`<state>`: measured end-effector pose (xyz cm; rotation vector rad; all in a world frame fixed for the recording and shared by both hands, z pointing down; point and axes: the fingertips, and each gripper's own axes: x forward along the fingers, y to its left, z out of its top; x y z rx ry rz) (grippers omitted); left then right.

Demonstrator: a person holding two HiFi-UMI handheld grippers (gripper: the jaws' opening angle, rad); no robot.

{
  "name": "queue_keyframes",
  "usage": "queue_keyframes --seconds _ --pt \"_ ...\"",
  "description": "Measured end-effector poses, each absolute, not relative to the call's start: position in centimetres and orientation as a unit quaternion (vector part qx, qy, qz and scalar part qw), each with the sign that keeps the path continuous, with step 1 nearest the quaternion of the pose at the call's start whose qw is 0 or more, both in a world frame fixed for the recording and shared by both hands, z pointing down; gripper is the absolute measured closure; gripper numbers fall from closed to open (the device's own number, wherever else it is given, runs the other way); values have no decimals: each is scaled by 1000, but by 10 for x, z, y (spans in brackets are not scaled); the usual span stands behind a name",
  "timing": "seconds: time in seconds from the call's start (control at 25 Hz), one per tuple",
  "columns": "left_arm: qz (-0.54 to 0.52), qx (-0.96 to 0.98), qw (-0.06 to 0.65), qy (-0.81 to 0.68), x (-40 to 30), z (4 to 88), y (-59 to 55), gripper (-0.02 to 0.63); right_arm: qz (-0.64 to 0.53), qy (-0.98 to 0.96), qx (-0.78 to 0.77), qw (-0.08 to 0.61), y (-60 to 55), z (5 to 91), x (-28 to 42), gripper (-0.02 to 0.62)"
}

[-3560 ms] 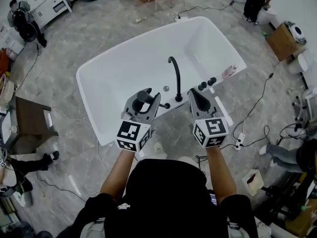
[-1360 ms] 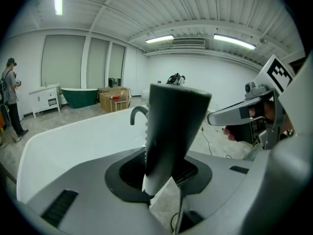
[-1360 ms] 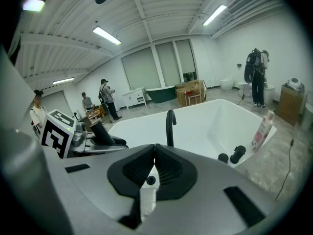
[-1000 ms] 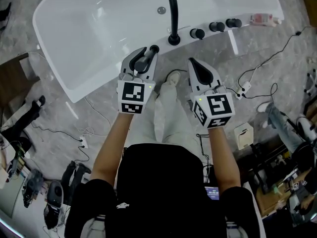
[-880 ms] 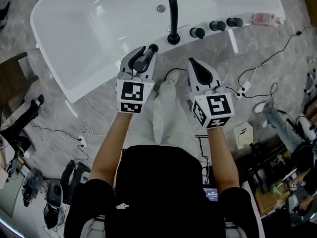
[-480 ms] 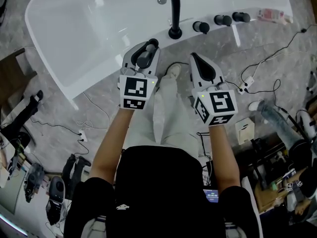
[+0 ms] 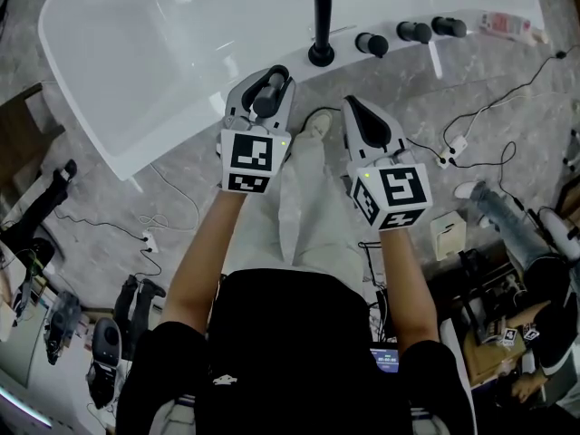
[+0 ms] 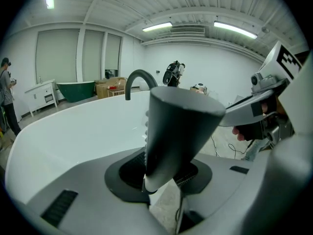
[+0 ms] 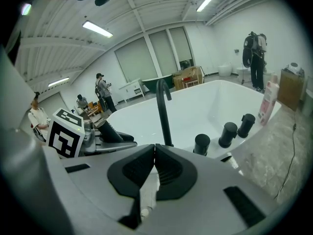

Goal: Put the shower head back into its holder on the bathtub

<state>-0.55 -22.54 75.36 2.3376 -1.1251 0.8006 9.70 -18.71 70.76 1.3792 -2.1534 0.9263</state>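
Note:
The shower head (image 7: 269, 89) is a dark grey cone-shaped piece; my left gripper (image 7: 263, 87) is shut on it, right over the near rim of the white bathtub (image 7: 136, 62). In the left gripper view the shower head (image 8: 178, 126) stands upright between the pads, in front of the bathtub (image 8: 73, 136). My right gripper (image 7: 356, 109) is shut with nothing in it, just short of the rim, to the right of the black faucet (image 7: 319, 16). Its pads meet in the right gripper view (image 9: 154, 150). The holder is hidden from me.
Three black knobs (image 7: 370, 43) (image 7: 415, 32) (image 7: 444, 26) line the rim right of the faucet, with a pink bottle (image 7: 507, 25) at its end. Cables and a power strip (image 7: 450, 146) lie on the marble floor. A wooden board (image 7: 23, 125) is left of the tub.
Both grippers have sunk a little toward the tub's near rim. The left one still grips the shower head, and the right one stays shut.

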Motion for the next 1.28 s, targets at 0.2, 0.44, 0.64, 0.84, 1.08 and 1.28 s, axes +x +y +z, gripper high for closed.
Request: queue_keyframes --seconds 0.2,0.44,0.64,0.84,1.08,1.28 --pt "281 844 204 -409 -1 754 -233 474 337 -775 491 212 -188 715 95 578" --pt "289 839 199 -416 -1 759 -234 474 339 -776 488 211 -187 717 95 578" --pt "290 839 201 -415 -1 766 -233 480 342 -775 487 212 -186 721 97 578" --pt "287 844 192 -411 4 766 -238 480 347 -772 488 213 -187 726 99 578" --pt "289 846 196 -403 4 764 -238 480 348 -772 489 211 -186 723 96 578" --pt "278 854 195 -393 6 751 -238 479 343 -773 491 210 -188 713 94 578"
